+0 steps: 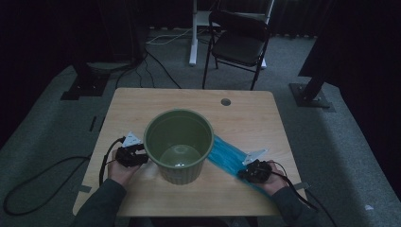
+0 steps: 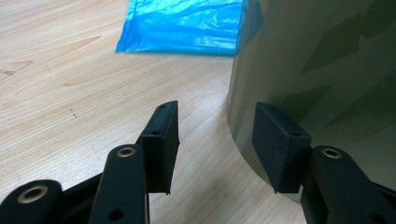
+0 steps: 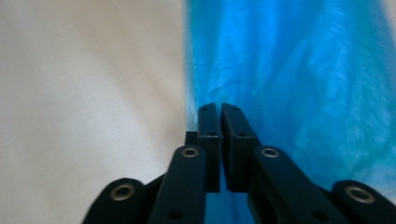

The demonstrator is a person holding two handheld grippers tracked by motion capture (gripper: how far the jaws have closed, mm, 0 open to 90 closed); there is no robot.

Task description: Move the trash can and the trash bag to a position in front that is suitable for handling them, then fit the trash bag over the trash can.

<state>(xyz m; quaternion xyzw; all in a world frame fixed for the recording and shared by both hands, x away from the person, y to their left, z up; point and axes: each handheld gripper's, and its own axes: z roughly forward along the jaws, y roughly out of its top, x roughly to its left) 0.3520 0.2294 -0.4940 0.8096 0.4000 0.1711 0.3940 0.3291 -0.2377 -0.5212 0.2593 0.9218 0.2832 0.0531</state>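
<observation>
An olive-green plastic bucket (image 1: 179, 176) stands upright in the middle of the wooden table (image 1: 246, 118), with nothing inside it. My left gripper (image 1: 142, 156) is low at the bucket's left side. In the left gripper view it (image 2: 217, 109) is open, and one pad (image 2: 275, 140) lies against the bucket's wall (image 2: 327, 70). A flat blue plastic bag (image 1: 227, 158) runs from behind the bucket toward the table's front right. My right gripper (image 1: 243, 174) is at the bag's near end. Its jaws (image 3: 220, 108) are shut on the edge of the bag (image 3: 289, 70). The bag's far end (image 2: 187, 25) lies flat on the wood.
A black folding chair (image 1: 239, 40) and a white desk leg (image 1: 193, 33) stand on the carpet behind the table. Cables (image 1: 156, 71) trail over the floor at the left. The tabletop has a small round hole (image 1: 225, 101) near its far edge.
</observation>
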